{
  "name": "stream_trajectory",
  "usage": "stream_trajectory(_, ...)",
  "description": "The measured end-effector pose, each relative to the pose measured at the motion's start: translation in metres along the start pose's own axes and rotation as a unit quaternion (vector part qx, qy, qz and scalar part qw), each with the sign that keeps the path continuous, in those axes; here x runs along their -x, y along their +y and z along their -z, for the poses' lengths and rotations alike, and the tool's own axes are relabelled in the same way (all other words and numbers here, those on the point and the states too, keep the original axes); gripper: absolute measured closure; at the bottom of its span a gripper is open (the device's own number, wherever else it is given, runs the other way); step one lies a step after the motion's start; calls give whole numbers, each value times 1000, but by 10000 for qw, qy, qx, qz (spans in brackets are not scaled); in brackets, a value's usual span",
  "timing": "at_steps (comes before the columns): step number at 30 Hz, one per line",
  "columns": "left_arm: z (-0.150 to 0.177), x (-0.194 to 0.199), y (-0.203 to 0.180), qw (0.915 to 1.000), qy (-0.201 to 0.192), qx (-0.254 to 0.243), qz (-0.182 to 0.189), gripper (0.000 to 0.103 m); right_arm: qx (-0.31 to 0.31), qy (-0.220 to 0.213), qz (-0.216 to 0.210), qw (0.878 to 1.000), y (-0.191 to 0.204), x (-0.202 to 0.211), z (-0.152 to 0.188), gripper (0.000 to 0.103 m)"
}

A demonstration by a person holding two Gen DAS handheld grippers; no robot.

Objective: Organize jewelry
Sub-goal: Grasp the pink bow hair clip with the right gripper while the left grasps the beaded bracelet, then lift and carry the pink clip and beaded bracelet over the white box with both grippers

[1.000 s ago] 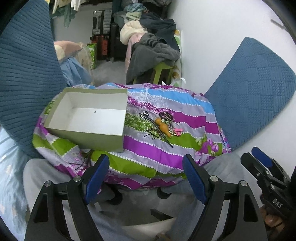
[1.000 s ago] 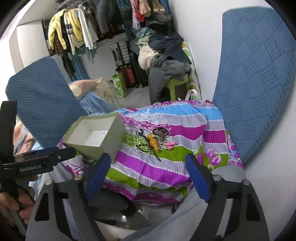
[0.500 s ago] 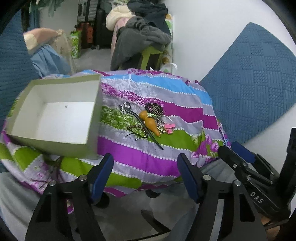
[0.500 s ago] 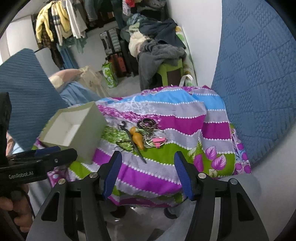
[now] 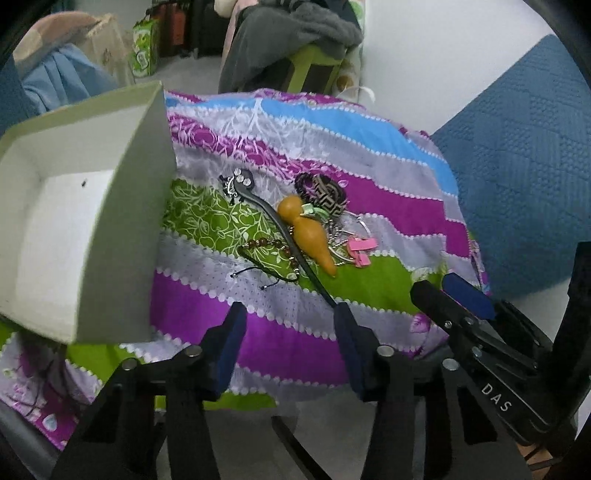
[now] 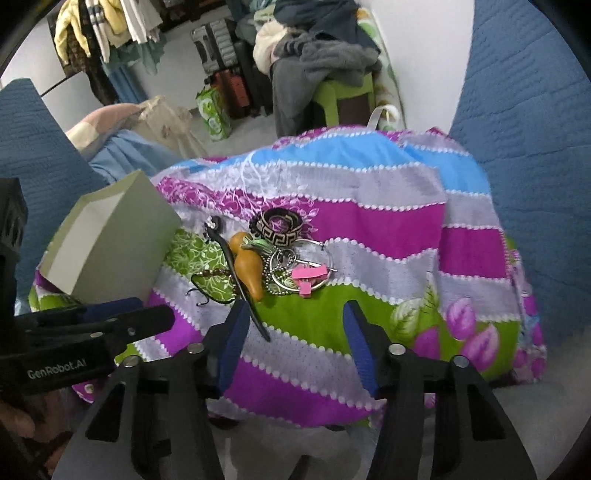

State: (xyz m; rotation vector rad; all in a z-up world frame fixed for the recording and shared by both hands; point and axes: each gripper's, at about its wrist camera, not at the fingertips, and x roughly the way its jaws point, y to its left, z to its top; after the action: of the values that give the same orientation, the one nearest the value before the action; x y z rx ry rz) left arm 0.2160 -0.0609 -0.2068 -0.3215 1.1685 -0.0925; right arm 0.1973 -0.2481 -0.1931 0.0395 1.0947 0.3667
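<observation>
Draped over a low rounded surface: a striped floral cloth [image 5: 369, 206] in purple, grey, blue and green, scalloped white dots edging each band. Beyond, a cluttered room: hanging clothes [image 6: 107, 33] at far left, suitcases, a green stool [image 6: 343, 96] heaped with grey garments, white wall, quilted blue cushions [image 5: 524, 177] either side.

At the cloth's left edge, an open box [image 5: 122, 221], pale green card, white inside, with one dark speck on its floor. Just right of it, the jewelry pile [image 5: 295, 225]: long black hairpin [image 5: 280, 229] with rhinestone head, smooth orange gourd-shaped charm [image 5: 306, 232] lying against it, brown bead bracelet, woven key-pattern bands, metal hoops and ball chain, pink clips, possibly plastic, too small to tell.

Left gripper [image 5: 291, 339] above the near edge of the cloth, blue pads parted with nothing between, jaws just been closing. Right gripper [image 6: 295, 336] likewise parted and empty, jaws narrowing too, hairpin tip just before its left pad.
</observation>
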Motion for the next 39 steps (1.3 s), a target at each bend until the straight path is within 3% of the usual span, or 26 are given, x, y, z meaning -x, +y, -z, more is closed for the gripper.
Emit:
stream_trajectory(3, -6, -18, 5, 9999, 121, 106, 33, 66, 2, 221, -44, 9997, -3, -20, -3, 63)
stream_trajectory(11, -23, -50, 16, 9992, 214, 332, -19, 69, 100, 604, -110, 9981, -6, -66, -9, 66)
stream_trajectory(18, -29, -72, 26, 9983, 331, 471, -67, 77, 166, 750, -91, 9970, -6, -90, -14, 66)
stream_trajectory(22, -28, -78, 28, 9983, 320, 489, -80, 84, 260, 763, 23, 9967, -4, -96, -13, 72)
stream_trajectory(24, -28, -77, 29, 9983, 273, 516, -79, 93, 321, 740, 120, 9967, -3, -97, -14, 78)
stream_trajectory(26, -28, -77, 28, 9984, 263, 501, -72, 98, 327, 757, 190, 9964, -4, -97, -14, 94)
stream_trajectory(39, -17, -33, 27, 9987, -27, 484, 135, 101, 285, 620, 283, 9973, 1, -75, -8, 96)
